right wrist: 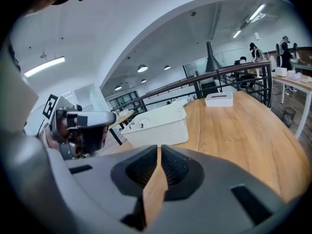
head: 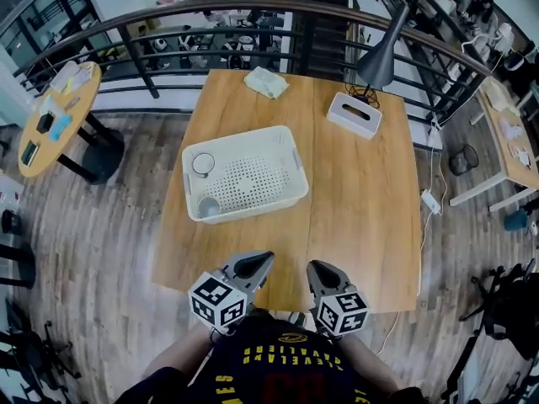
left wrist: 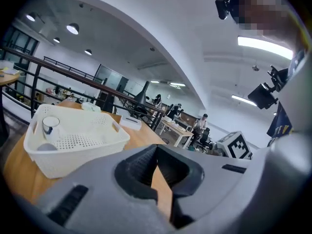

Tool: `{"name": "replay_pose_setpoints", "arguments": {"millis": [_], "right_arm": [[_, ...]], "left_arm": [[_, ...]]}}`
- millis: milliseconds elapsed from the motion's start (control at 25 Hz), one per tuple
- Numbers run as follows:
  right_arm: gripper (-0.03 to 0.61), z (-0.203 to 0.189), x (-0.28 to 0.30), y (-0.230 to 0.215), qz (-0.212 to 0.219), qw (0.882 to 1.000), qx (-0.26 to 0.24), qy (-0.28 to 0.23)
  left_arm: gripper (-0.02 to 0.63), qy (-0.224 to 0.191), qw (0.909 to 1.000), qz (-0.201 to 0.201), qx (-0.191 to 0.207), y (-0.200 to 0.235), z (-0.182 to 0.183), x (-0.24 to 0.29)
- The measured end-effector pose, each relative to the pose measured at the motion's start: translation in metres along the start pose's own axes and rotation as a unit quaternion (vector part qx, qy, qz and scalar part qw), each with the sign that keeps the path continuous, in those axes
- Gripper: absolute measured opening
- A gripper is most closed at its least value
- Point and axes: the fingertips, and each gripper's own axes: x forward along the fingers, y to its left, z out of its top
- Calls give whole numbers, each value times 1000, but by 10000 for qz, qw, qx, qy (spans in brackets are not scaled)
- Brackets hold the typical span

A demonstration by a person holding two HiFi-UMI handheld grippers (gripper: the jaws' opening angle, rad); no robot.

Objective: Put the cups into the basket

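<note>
A white perforated basket stands on the left half of the wooden table. Two cups are inside it. A clear cup stands upright at its left side, and a second cup sits in the near-left corner. The left gripper view shows the same basket with the upright cup in it. My left gripper and right gripper hover side by side over the table's near edge. Both are shut and hold nothing. The right gripper view looks across the table to the basket.
A white tissue box and a crumpled cloth lie at the table's far end. A black lamp stands beside the curved railing. A round side table stands to the left. A power strip lies on the floor to the right.
</note>
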Motion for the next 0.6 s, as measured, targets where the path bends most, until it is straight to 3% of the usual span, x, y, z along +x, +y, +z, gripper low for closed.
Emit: {"name": "replay_pose_setpoints", "arguments": {"millis": [240, 600], "right_arm": [[34, -2, -46, 7, 246, 9981, -350, -443], [22, -26, -103, 28, 757, 9901, -896, -772]], "left_arm": [[11, -6, 9989, -230, -419, -66, -39, 2], [12, 82, 9995, 25, -296, -131, -95, -13]]}}
